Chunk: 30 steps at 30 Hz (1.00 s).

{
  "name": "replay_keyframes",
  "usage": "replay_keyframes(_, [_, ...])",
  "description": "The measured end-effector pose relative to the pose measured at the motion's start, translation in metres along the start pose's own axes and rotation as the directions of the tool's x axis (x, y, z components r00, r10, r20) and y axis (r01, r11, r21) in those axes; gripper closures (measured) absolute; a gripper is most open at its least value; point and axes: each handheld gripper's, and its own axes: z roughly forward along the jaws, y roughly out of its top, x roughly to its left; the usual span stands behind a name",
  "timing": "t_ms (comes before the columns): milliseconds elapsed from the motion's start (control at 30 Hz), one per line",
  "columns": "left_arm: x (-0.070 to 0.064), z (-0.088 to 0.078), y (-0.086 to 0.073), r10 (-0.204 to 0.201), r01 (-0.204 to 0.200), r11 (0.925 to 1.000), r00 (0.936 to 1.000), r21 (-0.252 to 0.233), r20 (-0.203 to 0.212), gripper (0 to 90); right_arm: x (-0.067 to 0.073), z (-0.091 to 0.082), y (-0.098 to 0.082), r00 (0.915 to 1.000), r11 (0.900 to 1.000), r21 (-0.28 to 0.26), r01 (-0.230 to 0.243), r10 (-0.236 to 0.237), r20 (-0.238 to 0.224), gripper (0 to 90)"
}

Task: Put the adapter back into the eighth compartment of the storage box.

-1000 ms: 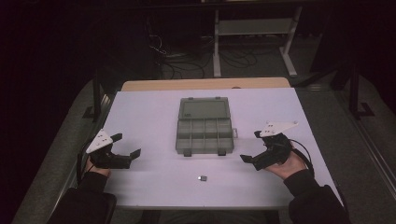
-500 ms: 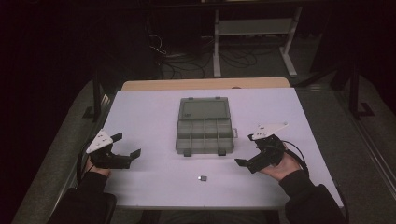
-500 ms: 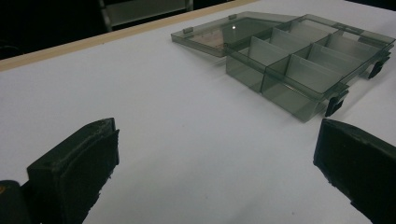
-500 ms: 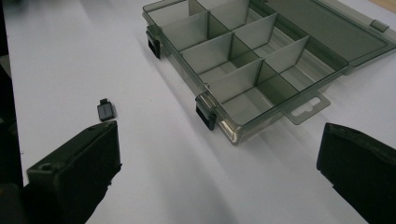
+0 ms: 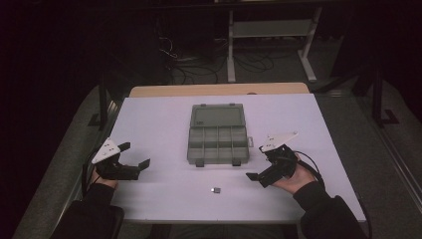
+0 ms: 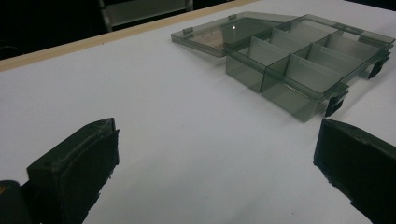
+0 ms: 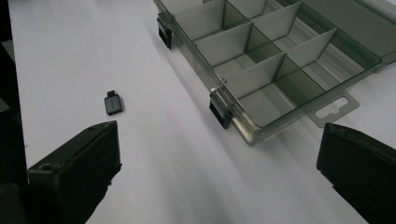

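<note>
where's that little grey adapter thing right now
In the high view the small grey adapter lies loose on the white table, just in front of the open organizer box, nearer the right gripper.

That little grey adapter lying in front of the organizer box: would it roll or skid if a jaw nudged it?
The small grey adapter looks flat and blocky, so it probably won't roll. It likely weighs little, and the white table looks smooth, so a nudge may slide it. Its low profile could make pinching fiddly for the open right gripper.
</note>
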Motion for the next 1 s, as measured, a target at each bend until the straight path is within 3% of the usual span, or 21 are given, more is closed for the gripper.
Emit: replay_keyframes(1000, [0.000,0.000,0.000,0.001,-0.001,1.0000,1.0000,0.001,0.001,0.0,0.014,0.023,0.016,0.9959,0.995,0.069,0.071,-0.067,-0.061,0.0])
